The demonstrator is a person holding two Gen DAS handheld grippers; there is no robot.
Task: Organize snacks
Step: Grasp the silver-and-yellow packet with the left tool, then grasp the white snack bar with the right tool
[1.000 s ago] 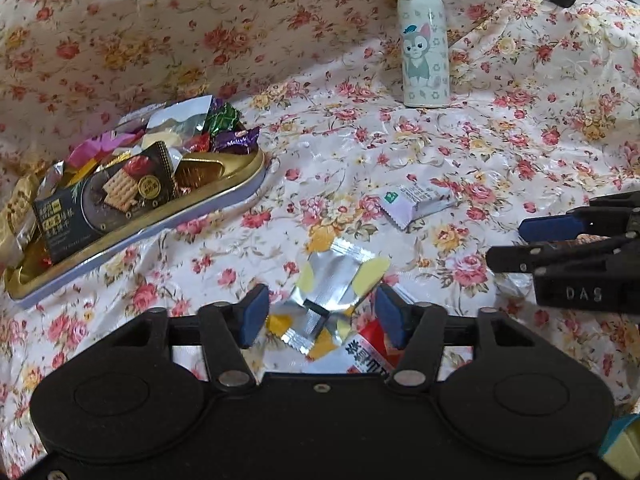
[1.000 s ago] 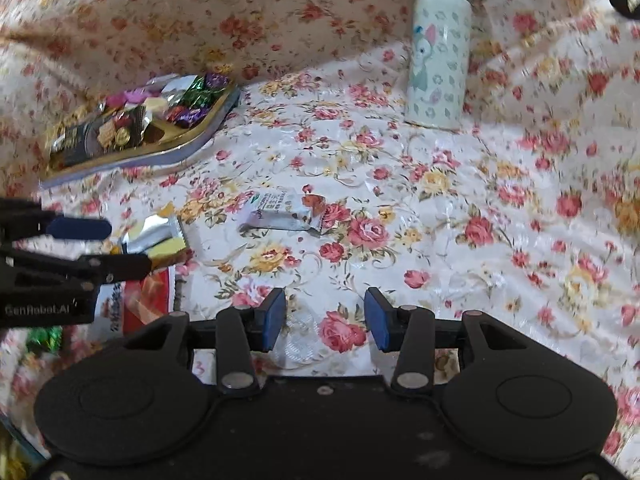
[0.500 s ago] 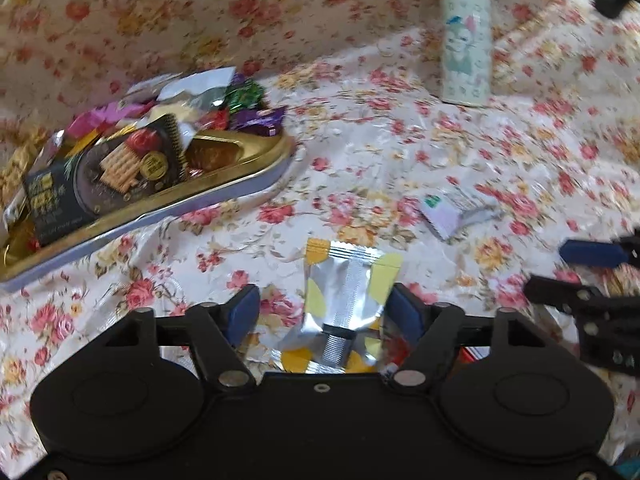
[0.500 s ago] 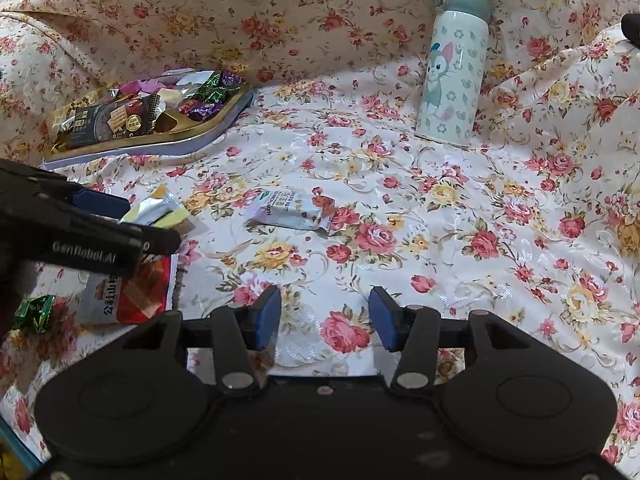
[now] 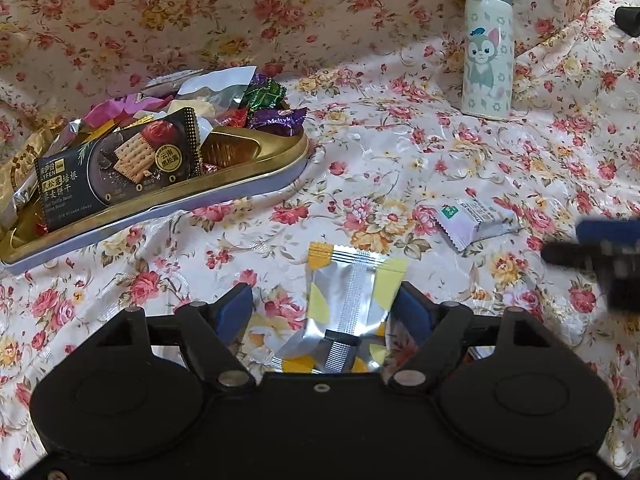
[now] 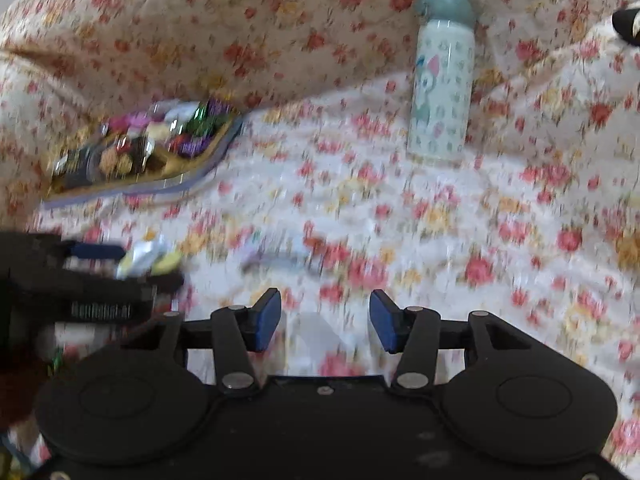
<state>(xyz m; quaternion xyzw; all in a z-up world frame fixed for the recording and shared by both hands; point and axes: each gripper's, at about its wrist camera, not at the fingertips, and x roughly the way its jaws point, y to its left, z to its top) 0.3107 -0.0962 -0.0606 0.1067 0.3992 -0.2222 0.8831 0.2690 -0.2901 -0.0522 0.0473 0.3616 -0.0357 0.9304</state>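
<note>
A silver and yellow snack packet (image 5: 348,292) lies on the flowered cloth between the fingers of my left gripper (image 5: 322,300). That gripper stands open: its right pad is at the packet's edge and its left pad is well clear of it. A gold tray (image 5: 240,196) at the left holds a dark cracker pack (image 5: 120,164) and several wrapped candies. A small white packet (image 5: 476,220) lies to the right. My right gripper (image 6: 325,320) is open over bare cloth with nothing between its fingers. The right wrist view is blurred.
A cat-print bottle (image 5: 486,52) with a green cap stands upright at the back right. The right gripper's fingers (image 5: 592,244) reach in from the right edge of the left wrist view. Flowered cloth rises behind the tray (image 6: 140,196). A black object (image 5: 628,20) sits at the far right.
My left gripper's jaws have spread wider and now stand on either side of the silver and yellow packet, which lies lengthwise between them. The right wrist view has gone blurred.
</note>
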